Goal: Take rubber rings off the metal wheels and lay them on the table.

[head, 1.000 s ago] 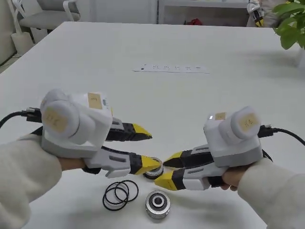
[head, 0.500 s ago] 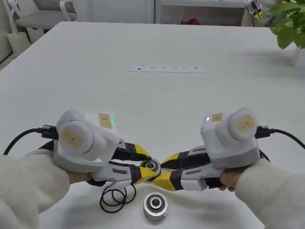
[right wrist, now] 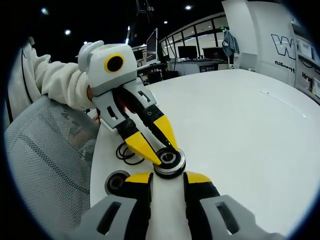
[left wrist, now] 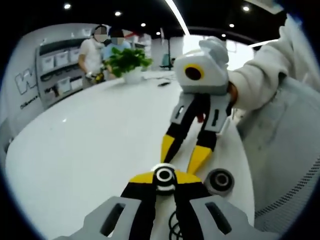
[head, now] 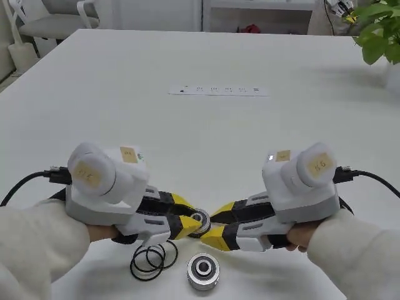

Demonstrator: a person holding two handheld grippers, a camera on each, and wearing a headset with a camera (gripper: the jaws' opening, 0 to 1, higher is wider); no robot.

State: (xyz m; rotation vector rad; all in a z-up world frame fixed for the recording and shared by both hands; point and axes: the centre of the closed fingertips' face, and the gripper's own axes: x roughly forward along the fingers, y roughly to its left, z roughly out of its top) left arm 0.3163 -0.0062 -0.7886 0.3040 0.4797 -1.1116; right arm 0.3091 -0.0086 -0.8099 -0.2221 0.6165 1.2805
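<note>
Standing over the white bench (head: 219, 137), the person holds the two pairs of tongs nose to nose, low above its near side. The left tongs (head: 190, 217) are pinched on a small metal wheel (head: 200, 220), one jaw on each side of it. The wheel sits right at their tips, its face turned towards the other pair. The right tongs (head: 212, 225) are spread, with their yellow tips just short of that wheel. From here I cannot tell whether they touch it.

A second wheel (head: 203, 271) lies flat on the bench, below the meeting point of the two noses and apart from both. Beside it, under the jaws of the left tongs, lie the rubber rings (head: 152, 257) already off, a few thin black loops overlapping one another.

The step in hand looks to me like stripping the clamped wheel. A dark band runs round it in the right gripper view and may be a ring, though it is too small to be sure. The next move, I reckon, calls for the right tongs to close on the rubber alone, not the metal. They would then peel it off sideways against a firm pinch from the left, before laying it with the others.
</note>
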